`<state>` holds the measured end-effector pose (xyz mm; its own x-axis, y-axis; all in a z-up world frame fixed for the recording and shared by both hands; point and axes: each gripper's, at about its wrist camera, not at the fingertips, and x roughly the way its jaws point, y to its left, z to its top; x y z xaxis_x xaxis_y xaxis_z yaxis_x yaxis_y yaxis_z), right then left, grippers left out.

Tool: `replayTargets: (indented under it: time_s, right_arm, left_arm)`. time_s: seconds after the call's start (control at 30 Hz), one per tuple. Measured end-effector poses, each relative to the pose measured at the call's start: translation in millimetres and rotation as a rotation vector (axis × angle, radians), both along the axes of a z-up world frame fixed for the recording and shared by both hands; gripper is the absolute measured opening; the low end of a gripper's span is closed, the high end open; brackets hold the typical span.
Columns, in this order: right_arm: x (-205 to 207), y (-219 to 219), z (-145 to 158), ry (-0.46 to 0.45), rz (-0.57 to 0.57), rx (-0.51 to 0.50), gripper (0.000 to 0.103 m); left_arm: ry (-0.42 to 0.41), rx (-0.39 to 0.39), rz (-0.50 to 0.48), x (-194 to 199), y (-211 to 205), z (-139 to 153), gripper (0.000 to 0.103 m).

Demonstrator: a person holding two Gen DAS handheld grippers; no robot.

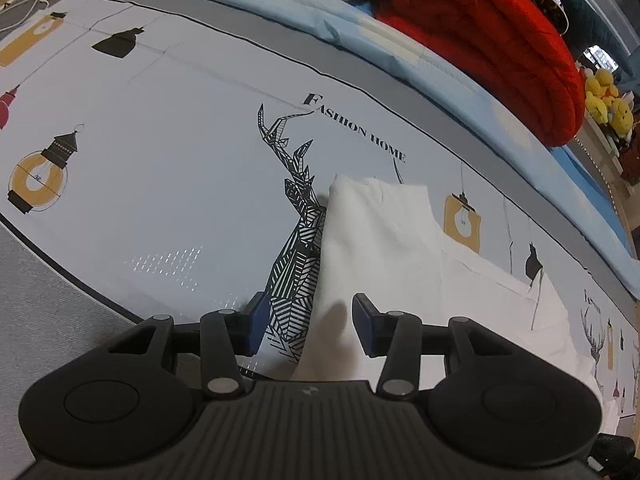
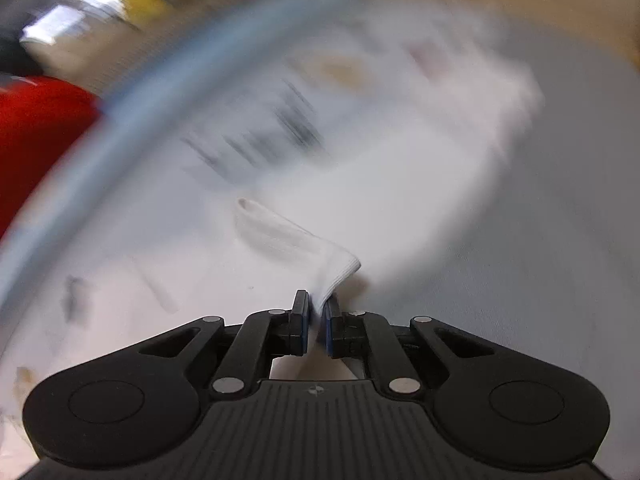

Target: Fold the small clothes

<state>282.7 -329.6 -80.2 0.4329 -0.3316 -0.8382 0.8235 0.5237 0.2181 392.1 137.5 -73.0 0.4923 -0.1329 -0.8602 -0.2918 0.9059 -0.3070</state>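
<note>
- Jaws of the right gripper [image 2: 319, 314] were clamped on a ribbed edge of the white garment [image 1: 384, 248]; the left gripper [image 1: 306, 320] stood wide, gripping nothing, over its near edge.
- The garment lay partly doubled on the printed sheet [image 1: 168, 168], so folding was probably midway.
- A red blanket [image 1: 492, 44] and yellow plush toys [image 1: 608, 100] sat beyond; the right view was blurred.

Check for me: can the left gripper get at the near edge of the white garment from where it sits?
Probably yes. The left gripper is open, and the white garment lies flat on the printed sheet right ahead of its fingers, with nothing between.
</note>
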Motion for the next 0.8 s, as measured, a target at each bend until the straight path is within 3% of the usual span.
replayTargets:
  time_s: [0.07, 0.23, 0.33, 0.4, 0.5, 0.53, 0.6, 0.7, 0.77, 0.8]
  right_arm:
    - [0, -3, -1, -0.007, 0.007, -0.005, 0.012]
    - [5, -6, 19, -0.130, 0.035, -0.048, 0.015]
    - [13, -10, 10, -0.106, 0.051, 0.009, 0.015]
    - [11, -12, 8, -0.092, 0.051, 0.031, 0.004]
    - [11, -7, 19, -0.167, 0.079, 0.009, 0.003]
    - [10, -4, 26, -0.215, 0.097, -0.003, 0.003]
    - [5, 3, 42, -0.340, 0.123, -0.031, 0.003]
    - [-4, 8, 61, -0.490, 0.146, -0.073, 0.003]
    - [-4, 5, 58, -0.493, 0.130, -0.044, 0.004]
    - [-2, 2, 53, -0.439, 0.110, -0.032, 0.004]
  left_arm:
    - [0.003, 0.001, 0.004, 3, 0, -2, 0.053]
    - [0.025, -0.028, -0.007, 10, -6, -14, 0.054]
    - [0.037, -0.033, -0.004, 14, -7, -20, 0.054]
    - [0.038, -0.037, -0.003, 16, -7, -21, 0.054]
    - [0.027, -0.036, -0.009, 19, -9, -20, 0.052]
    - [0.024, -0.031, -0.017, 20, -10, -20, 0.050]
    - [0.013, -0.013, -0.029, 20, -11, -19, 0.004]
    - [-0.015, 0.040, 0.024, 16, -7, -13, 0.003]
    - [-0.023, 0.070, 0.051, 14, -3, -8, 0.000]
    - [-0.023, 0.100, 0.065, 13, -2, -6, 0.000]
